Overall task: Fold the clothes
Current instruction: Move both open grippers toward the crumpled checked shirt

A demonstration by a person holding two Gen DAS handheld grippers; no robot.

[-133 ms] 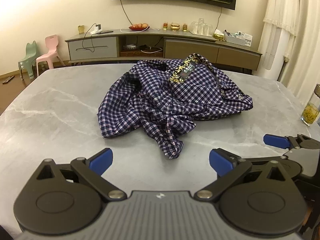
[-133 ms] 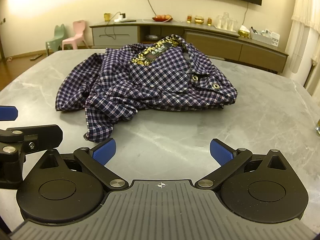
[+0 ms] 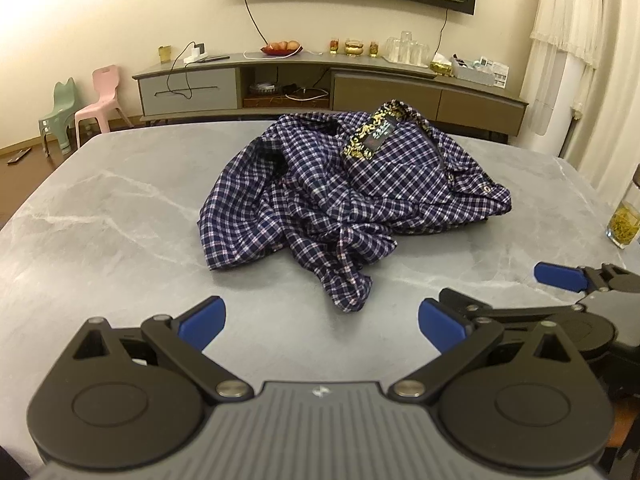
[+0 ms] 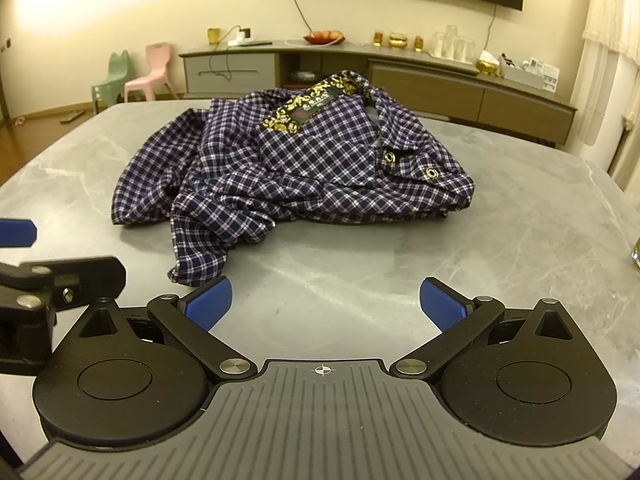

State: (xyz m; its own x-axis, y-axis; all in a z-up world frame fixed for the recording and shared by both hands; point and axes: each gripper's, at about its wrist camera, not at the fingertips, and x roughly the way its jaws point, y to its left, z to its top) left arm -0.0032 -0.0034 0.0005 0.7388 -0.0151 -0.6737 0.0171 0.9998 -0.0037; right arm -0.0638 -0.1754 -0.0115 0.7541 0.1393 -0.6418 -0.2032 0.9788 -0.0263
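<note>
A crumpled navy plaid shirt (image 3: 336, 200) with a gold-patterned collar lining lies bunched on the grey marble table (image 3: 100, 216); it also shows in the right wrist view (image 4: 296, 168). My left gripper (image 3: 320, 322) is open and empty, just short of the shirt's near sleeve end. My right gripper (image 4: 324, 306) is open and empty, near the sleeve tip (image 4: 192, 272). Each gripper shows at the edge of the other's view: the right one to the right of the left.
A glass of yellow tea (image 3: 624, 224) stands at the table's right edge. Behind the table is a long low sideboard (image 3: 320, 80) with cups and a fruit bowl. Two small plastic chairs (image 3: 100, 100) stand on the floor at far left.
</note>
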